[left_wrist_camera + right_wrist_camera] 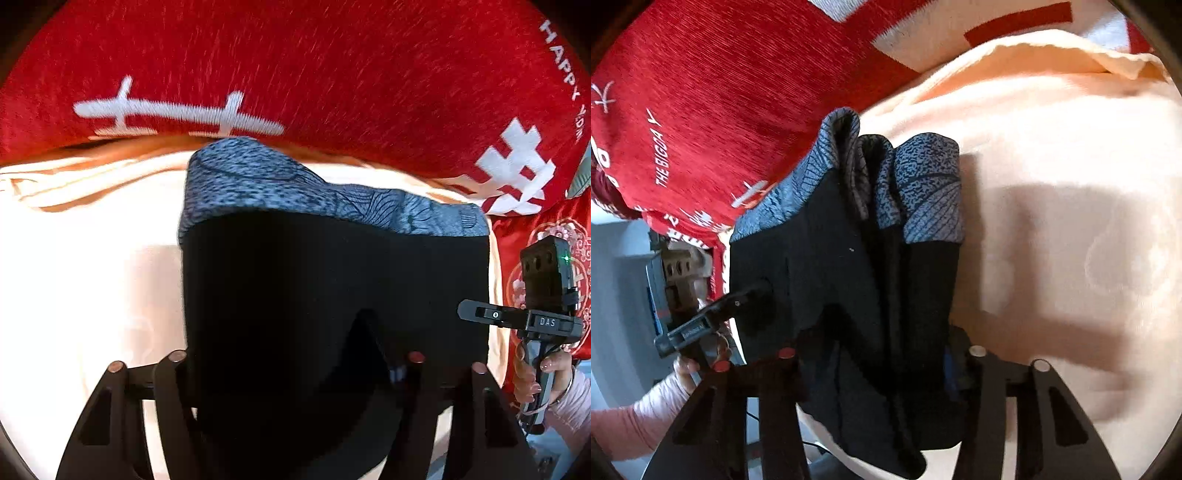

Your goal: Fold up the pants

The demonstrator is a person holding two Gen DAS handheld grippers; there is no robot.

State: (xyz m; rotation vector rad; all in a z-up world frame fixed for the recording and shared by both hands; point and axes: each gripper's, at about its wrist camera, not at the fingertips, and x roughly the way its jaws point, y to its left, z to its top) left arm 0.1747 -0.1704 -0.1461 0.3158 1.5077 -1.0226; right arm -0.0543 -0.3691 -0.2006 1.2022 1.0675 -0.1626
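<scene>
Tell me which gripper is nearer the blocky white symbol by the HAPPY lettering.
Right, most likely. The right gripper sits just below the white symbol, beside the pants; the left gripper straddles the pants, farther away.

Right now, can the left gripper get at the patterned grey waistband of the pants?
Probably yes. The left gripper already has the black pants between its fingers, and the waistband lies just ahead on the cream sheet, nothing covering it.

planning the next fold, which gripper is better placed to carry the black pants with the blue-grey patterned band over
Hard to call, leaning left. Both the left gripper and right gripper have the black pants with the blue-grey patterned band between their fingers, but the left sits squarely across the flat cloth; the right sits over bunched layers.
</scene>
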